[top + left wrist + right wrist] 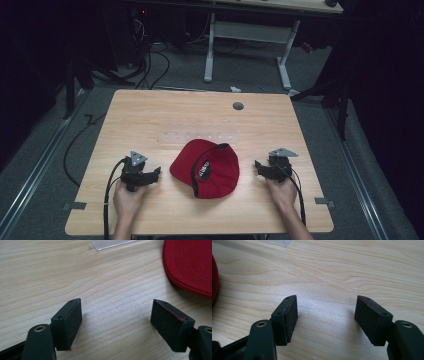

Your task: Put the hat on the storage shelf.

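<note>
Cap [205,167], red with a black-edged inside and a dark label, lies upside down on the counter [150,120] between the two tools, touched by neither. In the left gripper view its red stitched brim [190,267] sits ahead and to the right of the left tool [116,322], close but apart from the jaws. In the right gripper view a sliver of red shows at the far left edge, well off from the right tool [327,320].

Both tools stand wide open with nothing between the jaws, resting low over bare wood. From the high view the left tool [141,172] and right tool [270,167] flank the cap at about equal remove.

By my judgement the work on the cap has not begun: no grip is taken, and reaching in, closing and handling it are all left to do. A clear plastic sheet [110,243] lies farther ahead.
</note>
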